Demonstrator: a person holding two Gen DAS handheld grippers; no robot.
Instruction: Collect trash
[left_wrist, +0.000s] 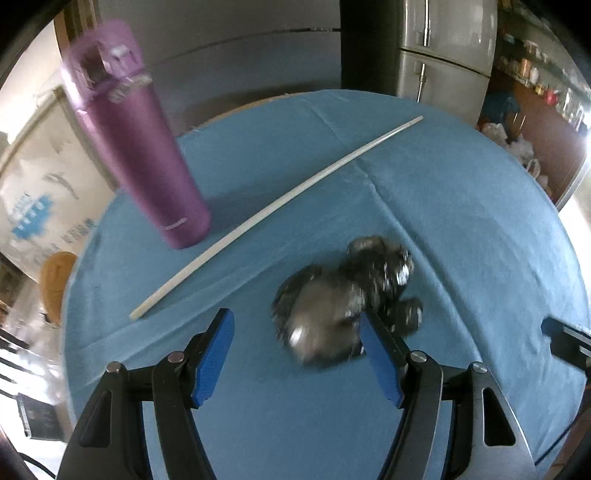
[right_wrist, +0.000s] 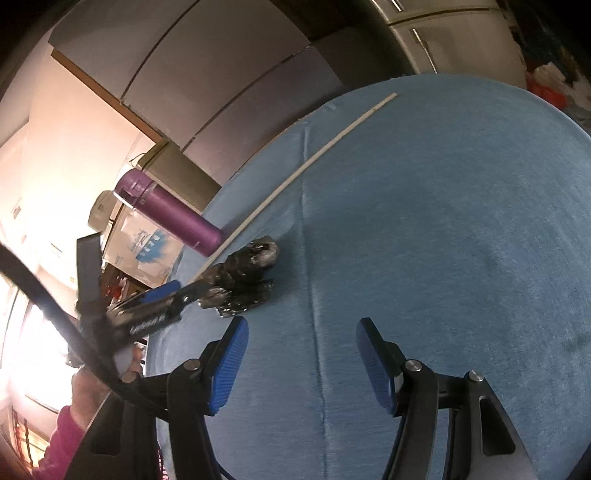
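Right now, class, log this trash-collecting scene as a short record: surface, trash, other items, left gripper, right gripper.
surface: table under a blue cloth
trash: crumpled dark foil wad on the cloth
other items: purple bottle upright; long white stick lying flat between bottle and wad
left gripper: open, one finger at the wad
right gripper: open, nothing between its fingers

Light: dim indoors; blown-out glare at left of right wrist view.
Blur: crumpled foil wad (left_wrist: 343, 299) and purple bottle (left_wrist: 136, 147) smeared.
Edges: fisheye-bent, black corners.
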